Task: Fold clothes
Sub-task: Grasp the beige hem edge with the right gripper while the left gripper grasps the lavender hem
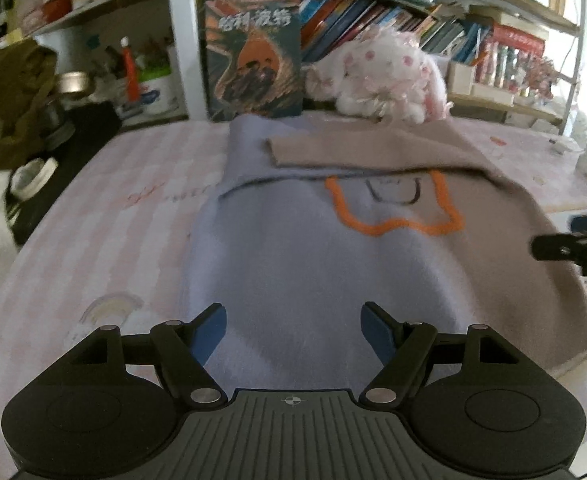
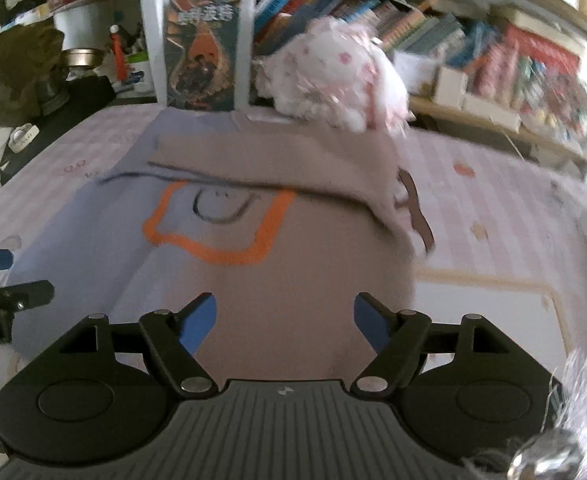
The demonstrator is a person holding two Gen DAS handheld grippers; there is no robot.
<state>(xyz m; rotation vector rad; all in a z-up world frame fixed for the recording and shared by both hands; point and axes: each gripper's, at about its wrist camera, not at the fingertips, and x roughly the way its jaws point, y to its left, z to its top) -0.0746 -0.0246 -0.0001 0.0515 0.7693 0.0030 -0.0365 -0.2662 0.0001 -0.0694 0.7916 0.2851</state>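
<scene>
the left gripper (image 1: pixel 293 332) is hovering with jaws spread, gripping nothing, over the blue-and-tan sweater (image 1: pixel 293 272) lying on the striped bedsheet (image 1: pixel 113 200); sleeves are lying folded across its top, body lengthwise unfolded; the right gripper (image 2: pixel 285 320) is likewise gaping, empty.

Left gripper (image 1: pixel 293 330): black linkage arms, blue pads on fingertips (image 1: pixel 211 330), silver round pivot screws, two black round discs flanking ribbed grey centre plate; small crosshair mark sat on plate's top edge. Right gripper (image 2: pixel 285 322): same build, black arms, blue fingertips (image 2: pixel 199 320), silver pivots, ribbed grey plate with small pale emblem at its top edge. No sleeve or hand visible.
</scene>
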